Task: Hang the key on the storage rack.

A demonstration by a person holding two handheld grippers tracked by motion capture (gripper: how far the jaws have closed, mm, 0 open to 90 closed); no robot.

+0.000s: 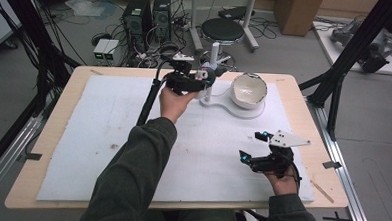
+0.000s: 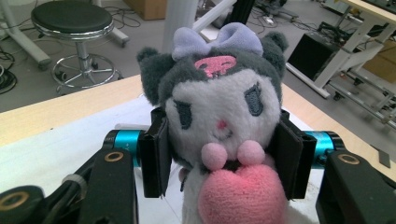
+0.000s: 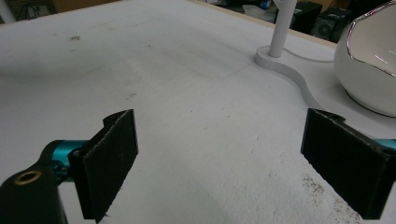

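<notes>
A grey-and-white plush doll [image 2: 219,116] with a lilac bow and a pink heart sits squeezed between the jaws of my left gripper [image 2: 224,154]. From above, that left gripper [image 1: 205,81] is held over the back middle of the table, with the plush doll [image 1: 209,75] beside a white post and just left of a white bowl [image 1: 249,90]. My right gripper [image 1: 255,145] hovers near the front right, jaws wide apart and empty. In the right gripper view the right gripper [image 3: 219,163] faces the bowl [image 3: 369,60].
The white bowl rests on a flat white stand [image 1: 234,109] with an upright post [image 3: 282,28]. A white foam mat [image 1: 98,136] covers the wooden table [image 1: 48,124]. Behind the table stand a black stool [image 1: 222,29] and computer towers [image 1: 138,15].
</notes>
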